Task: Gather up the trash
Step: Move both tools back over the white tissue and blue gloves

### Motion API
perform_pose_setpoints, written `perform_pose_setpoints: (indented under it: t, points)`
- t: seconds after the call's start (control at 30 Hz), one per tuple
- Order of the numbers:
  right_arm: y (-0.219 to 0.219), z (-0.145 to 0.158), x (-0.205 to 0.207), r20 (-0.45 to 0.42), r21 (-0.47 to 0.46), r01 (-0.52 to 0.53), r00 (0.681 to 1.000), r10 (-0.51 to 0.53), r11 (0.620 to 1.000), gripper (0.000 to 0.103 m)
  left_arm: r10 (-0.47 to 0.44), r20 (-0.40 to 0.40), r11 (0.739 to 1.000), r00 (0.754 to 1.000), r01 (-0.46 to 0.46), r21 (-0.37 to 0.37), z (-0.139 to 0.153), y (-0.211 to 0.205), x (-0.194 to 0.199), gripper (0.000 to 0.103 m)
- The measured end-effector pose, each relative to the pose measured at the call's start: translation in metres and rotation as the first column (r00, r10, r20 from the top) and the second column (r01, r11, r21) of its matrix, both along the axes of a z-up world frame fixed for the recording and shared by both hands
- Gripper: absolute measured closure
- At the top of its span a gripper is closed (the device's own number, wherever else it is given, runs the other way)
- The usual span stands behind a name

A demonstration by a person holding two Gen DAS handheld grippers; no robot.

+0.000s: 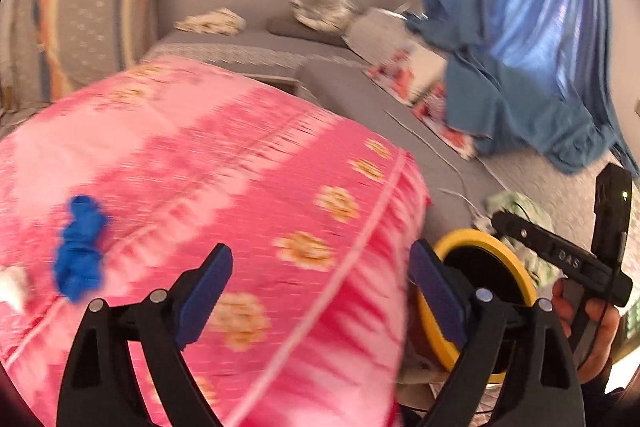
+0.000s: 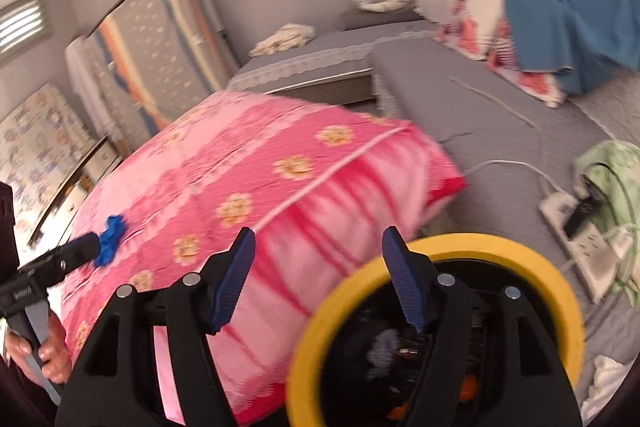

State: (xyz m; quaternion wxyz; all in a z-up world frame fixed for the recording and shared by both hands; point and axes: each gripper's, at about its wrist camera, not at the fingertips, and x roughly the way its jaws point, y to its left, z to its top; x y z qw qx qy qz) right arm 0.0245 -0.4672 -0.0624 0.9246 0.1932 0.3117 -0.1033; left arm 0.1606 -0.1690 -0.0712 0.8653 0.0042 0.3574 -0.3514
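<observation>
A crumpled blue scrap [image 1: 80, 247] lies on a pink flowered quilt [image 1: 224, 163]; a white scrap [image 1: 14, 287] lies beside it at the left edge. My left gripper [image 1: 320, 291] is open and empty, to the right of the blue scrap. In the right wrist view the left gripper's tip reaches the blue scrap [image 2: 111, 241] on the quilt [image 2: 256, 187]. My right gripper [image 2: 320, 275] is open and empty, over the rim of a yellow-rimmed black bin [image 2: 440, 339] with trash inside. The bin [image 1: 480, 299] also shows in the left wrist view.
Grey mattresses [image 2: 460, 107] lie behind the quilt. A blue curtain [image 1: 520, 27] hangs at the right. A white power strip [image 2: 580, 235] with cables and a green cloth [image 2: 608, 163] lie right of the bin. A patterned mattress [image 2: 160, 39] leans against the wall.
</observation>
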Motion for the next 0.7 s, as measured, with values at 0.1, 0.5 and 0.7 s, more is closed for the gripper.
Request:
perform_pose_setpoints:
  t: [0.1,0.5,0.7]
  points:
    - [0.023,0.003,0.018,0.000,-0.007,-0.067,0.998,0.067,0.998,0.039,0.079,0.010,0.997,0.997,-0.079,-0.001,0.004,0.033,0.010,0.016]
    - [0.139,0.001,0.094,-0.007,-0.003,-0.379,0.925,0.379,0.925,0.036,0.405,0.031,0.914,0.914,-0.406,0.024,-0.003,0.164,0.041,0.015]
    - [0.197,-0.007,0.125,-0.037,-0.010,-0.508,0.861,0.507,0.862,0.036,0.510,0.005,0.859,0.860,-0.510,0.050,-0.021,0.212,0.055,0.015]
